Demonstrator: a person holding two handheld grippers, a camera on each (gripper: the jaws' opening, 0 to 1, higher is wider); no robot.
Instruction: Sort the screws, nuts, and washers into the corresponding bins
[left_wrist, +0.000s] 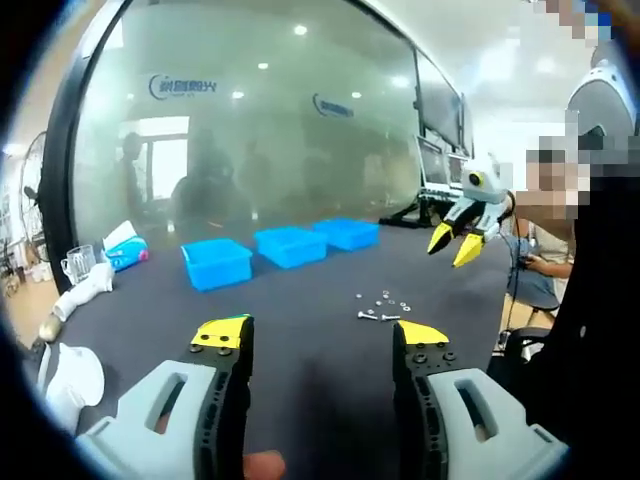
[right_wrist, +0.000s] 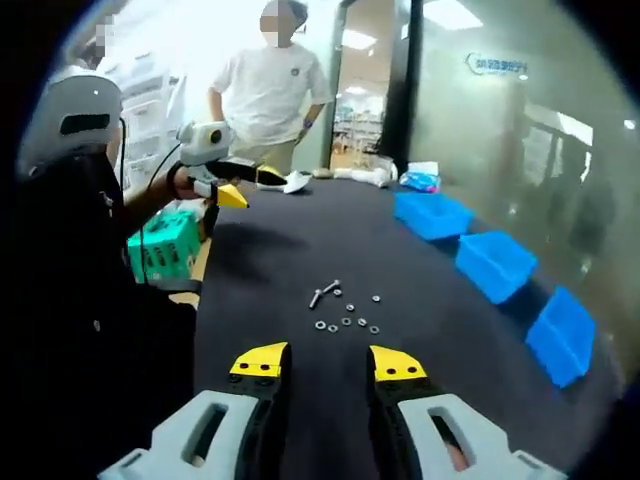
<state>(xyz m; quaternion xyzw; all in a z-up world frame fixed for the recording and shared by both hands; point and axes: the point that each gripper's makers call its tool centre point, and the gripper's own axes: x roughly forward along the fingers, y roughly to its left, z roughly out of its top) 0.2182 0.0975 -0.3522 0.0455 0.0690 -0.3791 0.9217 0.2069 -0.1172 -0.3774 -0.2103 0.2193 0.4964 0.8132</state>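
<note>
The left gripper (left_wrist: 320, 340) is hanging over the dark table (left_wrist: 300, 340) with its jaws wide apart and nothing between them. The right gripper (right_wrist: 328, 362) is also hanging with its jaws apart, holding nothing. A little pile of screws, nuts and washers (right_wrist: 343, 308) is lying on the table just ahead of the right gripper. Three blue bins (left_wrist: 285, 247) are sitting in a row farther back, well apart from the pile. A person in a white shirt (right_wrist: 268, 90) is standing past the table.

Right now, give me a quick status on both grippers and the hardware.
Left gripper and right gripper open, holding nothing. Screws, nuts and washers loose on the table, none sorted yet. Three blue bins unobstructed.
</note>
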